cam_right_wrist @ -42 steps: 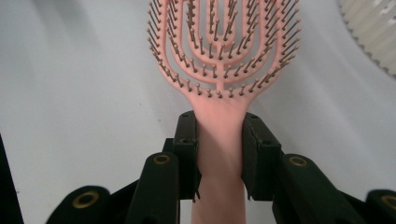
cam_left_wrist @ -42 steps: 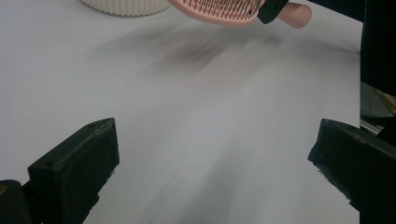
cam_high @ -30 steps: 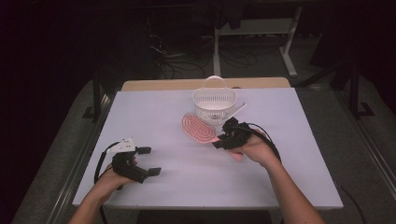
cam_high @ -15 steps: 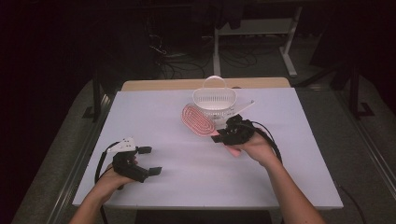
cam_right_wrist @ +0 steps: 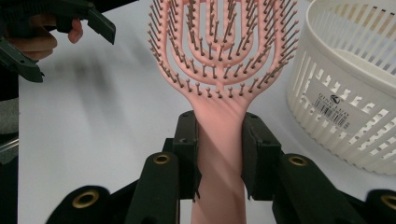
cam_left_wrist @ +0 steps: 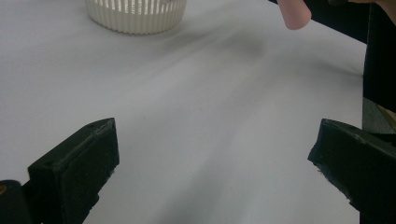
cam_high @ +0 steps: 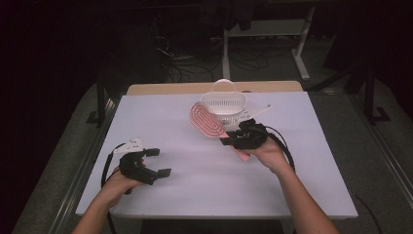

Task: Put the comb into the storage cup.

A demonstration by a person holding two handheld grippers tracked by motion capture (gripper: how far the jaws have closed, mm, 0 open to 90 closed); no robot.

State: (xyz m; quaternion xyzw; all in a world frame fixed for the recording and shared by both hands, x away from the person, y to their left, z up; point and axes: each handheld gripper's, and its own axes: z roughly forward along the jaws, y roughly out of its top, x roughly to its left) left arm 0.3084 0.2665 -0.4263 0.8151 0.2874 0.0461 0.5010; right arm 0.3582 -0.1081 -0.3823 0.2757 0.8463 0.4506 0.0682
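Note:
A pink vented hairbrush (cam_high: 207,121) (cam_right_wrist: 219,60) hangs above the white table, its head tilted up beside the white slatted basket (cam_high: 224,104) (cam_right_wrist: 355,79). My right gripper (cam_high: 229,140) (cam_right_wrist: 218,140) is shut on the brush's handle, both jaws pressed against its sides. The handle's rounded end (cam_left_wrist: 293,14) pokes out toward the person. My left gripper (cam_high: 157,162) (cam_left_wrist: 210,158) rests near the table's front left, open, with bare table between its jaws.
The basket has a loop handle and stands at the far middle of the white table (cam_high: 160,117). A thin white stick (cam_high: 258,111) lies right of the basket. Dark floor, cables and a table leg lie beyond the far edge.
My right gripper has carried the brush up and back toward the basket, and the brush head now tilts higher. The left gripper has stayed put.

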